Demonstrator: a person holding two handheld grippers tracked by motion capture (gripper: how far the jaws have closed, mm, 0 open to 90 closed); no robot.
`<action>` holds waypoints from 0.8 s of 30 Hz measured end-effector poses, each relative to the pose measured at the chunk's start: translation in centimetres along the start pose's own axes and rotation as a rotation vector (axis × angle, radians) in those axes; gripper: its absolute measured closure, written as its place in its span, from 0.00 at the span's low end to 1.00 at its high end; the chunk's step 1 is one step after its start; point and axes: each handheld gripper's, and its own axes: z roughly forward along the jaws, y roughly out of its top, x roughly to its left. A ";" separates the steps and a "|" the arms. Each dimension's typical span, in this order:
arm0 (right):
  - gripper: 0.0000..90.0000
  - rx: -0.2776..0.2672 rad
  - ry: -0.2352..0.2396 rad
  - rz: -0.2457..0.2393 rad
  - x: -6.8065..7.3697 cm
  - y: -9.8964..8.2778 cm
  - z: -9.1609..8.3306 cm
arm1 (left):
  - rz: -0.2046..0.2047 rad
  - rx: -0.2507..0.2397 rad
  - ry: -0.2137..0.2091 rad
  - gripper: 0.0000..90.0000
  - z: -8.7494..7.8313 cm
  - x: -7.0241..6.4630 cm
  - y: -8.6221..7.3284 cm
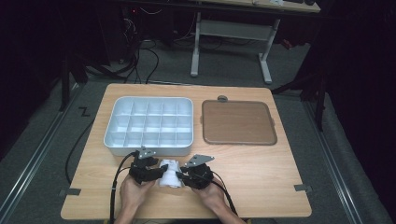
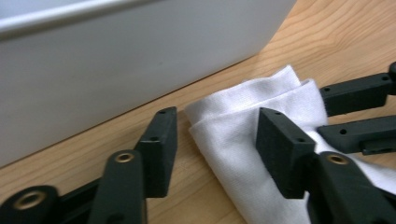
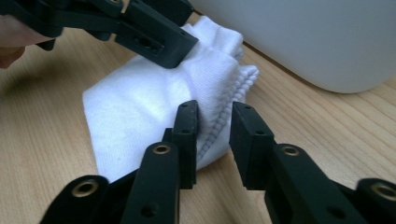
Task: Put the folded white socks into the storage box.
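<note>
A folded white cloth (image 1: 170,174) with a ribbed hem lies on the wooden table near its front edge, between both grippers. My left gripper (image 1: 156,171) stands open and wide; in the left gripper view the cloth's (image 2: 243,121) folded corner lies between its jaws, the right jaw over the fabric. My right gripper (image 3: 215,114) is open by a narrow gap, and the cloth's (image 3: 140,102) ribbed hem runs into that gap, with its left jaw against the fabric. The left gripper's fingers (image 3: 156,42) rest on the cloth's far side.
A white compartment tray (image 1: 144,150) stands just behind the cloth; its wall (image 2: 116,60) is close to both grippers. A brown flat mat (image 1: 238,122) lies at the back right. Bare wood stretches to the left and right of the hands.
</note>
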 end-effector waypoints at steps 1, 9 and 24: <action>0.77 -0.011 0.005 0.010 -0.1 0.0 -0.1 | -0.002 -0.004 -0.003 0.50 -0.2 -0.1 0.1; 0.75 -0.047 -0.001 0.040 -0.8 -0.4 -1.8 | -0.034 -0.013 -0.015 0.40 -1.0 -0.9 0.2; 0.72 -0.051 -0.154 0.126 -5.7 -4.2 -6.8 | -0.075 0.019 0.038 0.38 0.2 -0.6 -0.6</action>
